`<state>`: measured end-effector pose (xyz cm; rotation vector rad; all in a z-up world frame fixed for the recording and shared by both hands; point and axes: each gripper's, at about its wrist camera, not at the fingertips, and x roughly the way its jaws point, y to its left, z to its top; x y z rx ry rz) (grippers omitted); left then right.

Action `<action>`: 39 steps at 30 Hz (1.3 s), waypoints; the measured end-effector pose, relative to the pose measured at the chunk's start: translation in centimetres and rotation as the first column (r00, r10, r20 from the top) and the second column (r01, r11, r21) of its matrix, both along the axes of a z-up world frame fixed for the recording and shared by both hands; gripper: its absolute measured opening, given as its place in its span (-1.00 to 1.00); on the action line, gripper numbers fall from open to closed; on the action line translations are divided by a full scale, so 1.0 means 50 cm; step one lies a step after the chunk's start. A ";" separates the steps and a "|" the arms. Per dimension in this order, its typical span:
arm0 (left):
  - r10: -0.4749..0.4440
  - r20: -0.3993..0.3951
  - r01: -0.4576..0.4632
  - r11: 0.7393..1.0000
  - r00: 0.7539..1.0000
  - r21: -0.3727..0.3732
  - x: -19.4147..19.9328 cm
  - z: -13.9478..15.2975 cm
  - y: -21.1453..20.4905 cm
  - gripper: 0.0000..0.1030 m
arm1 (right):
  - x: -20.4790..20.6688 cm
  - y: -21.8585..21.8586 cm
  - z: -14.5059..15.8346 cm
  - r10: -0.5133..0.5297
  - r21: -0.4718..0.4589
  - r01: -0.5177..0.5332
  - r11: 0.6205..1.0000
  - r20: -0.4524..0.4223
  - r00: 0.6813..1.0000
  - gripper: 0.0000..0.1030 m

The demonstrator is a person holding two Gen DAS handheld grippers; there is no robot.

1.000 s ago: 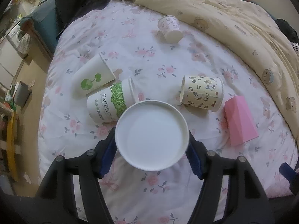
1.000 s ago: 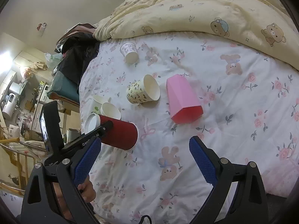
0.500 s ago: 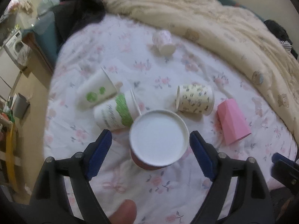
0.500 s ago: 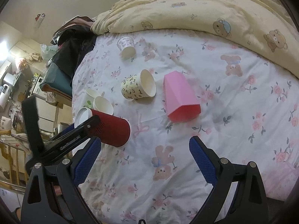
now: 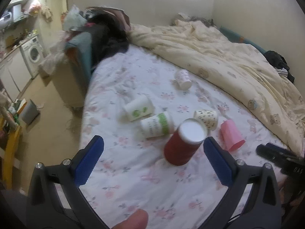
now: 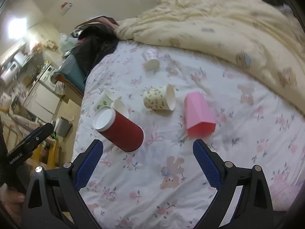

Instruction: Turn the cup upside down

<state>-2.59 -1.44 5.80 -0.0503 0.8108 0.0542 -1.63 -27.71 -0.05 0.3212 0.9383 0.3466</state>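
A red paper cup (image 5: 182, 145) stands upside down on the flowered bedsheet, white base up, leaning a little. It also shows in the right wrist view (image 6: 119, 128). My left gripper (image 5: 152, 162) is open and empty, drawn back from the cup, which sits just ahead of its right finger. My right gripper (image 6: 147, 164) is open and empty over the sheet, with the red cup ahead to its left.
Several other cups lie on their sides: a pink cup (image 6: 198, 112), a patterned cup (image 6: 161, 100), two green-print cups (image 5: 155, 126) (image 5: 138, 109) and a small cup (image 5: 183, 79) farther back. A cream quilt (image 5: 228, 57) is bunched at the right. The bed edge drops off at the left.
My left gripper opened, let go of the red cup and pulled back and up. The cup now rests on the sheet. My right gripper moved slightly; it stayed open.
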 end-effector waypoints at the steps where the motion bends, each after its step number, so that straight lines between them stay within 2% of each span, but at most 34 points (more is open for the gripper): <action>1: 0.015 0.008 -0.015 1.000 1.000 0.009 -0.015 0.000 0.010 1.00 | -0.008 0.006 0.006 0.011 -0.002 -0.011 1.000 0.016 1.000 0.90; 3: 0.028 0.012 -0.028 1.000 1.000 0.005 -0.037 -0.002 0.022 1.00 | -0.020 0.013 0.015 0.022 -0.007 -0.022 1.000 0.041 0.999 0.90; 6: 0.019 0.029 -0.017 0.998 0.999 -0.058 -0.069 -0.003 0.039 1.00 | -0.047 0.028 0.032 0.034 -0.030 -0.031 0.999 0.102 0.994 0.90; 10: 0.049 0.022 -0.049 0.998 0.999 -0.034 -0.091 -0.014 0.041 1.00 | -0.084 0.051 0.040 0.044 -0.045 -0.038 0.998 0.151 0.988 0.90; 14: 0.034 0.018 -0.034 0.999 0.999 -0.016 -0.115 -0.040 0.035 1.00 | -0.111 0.071 0.040 0.038 -0.086 -0.023 0.996 0.187 0.982 0.90; 18: 0.009 0.006 -0.009 1.000 1.000 -0.020 -0.123 -0.053 0.019 1.00 | -0.124 0.087 0.023 0.020 -0.122 0.003 0.993 0.189 0.982 0.90; 22: 0.011 0.031 -0.011 1.000 0.999 0.026 -0.131 -0.063 0.010 1.00 | -0.127 0.103 0.015 0.029 -0.159 0.003 0.987 0.198 0.980 0.90; 26: 0.010 0.010 -0.010 1.000 1.000 -0.028 -0.130 -0.073 0.016 1.00 | -0.130 0.112 0.015 0.037 -0.184 0.004 0.983 0.221 0.975 0.90; 29: 0.029 0.003 -0.029 0.999 1.000 -0.025 -0.128 -0.079 0.017 1.00 | -0.130 0.115 0.015 0.039 -0.197 0.008 0.980 0.231 0.972 0.92; 30: 0.031 0.003 -0.031 0.999 1.000 -0.030 -0.127 -0.078 0.020 1.00 | -0.129 0.114 0.015 0.038 -0.194 0.008 0.981 0.230 0.972 0.99; 39: 0.032 -0.006 -0.032 0.998 0.999 -0.053 -0.121 -0.079 0.026 1.00 | -0.124 0.119 0.012 0.037 -0.198 0.009 0.980 0.226 0.973 1.00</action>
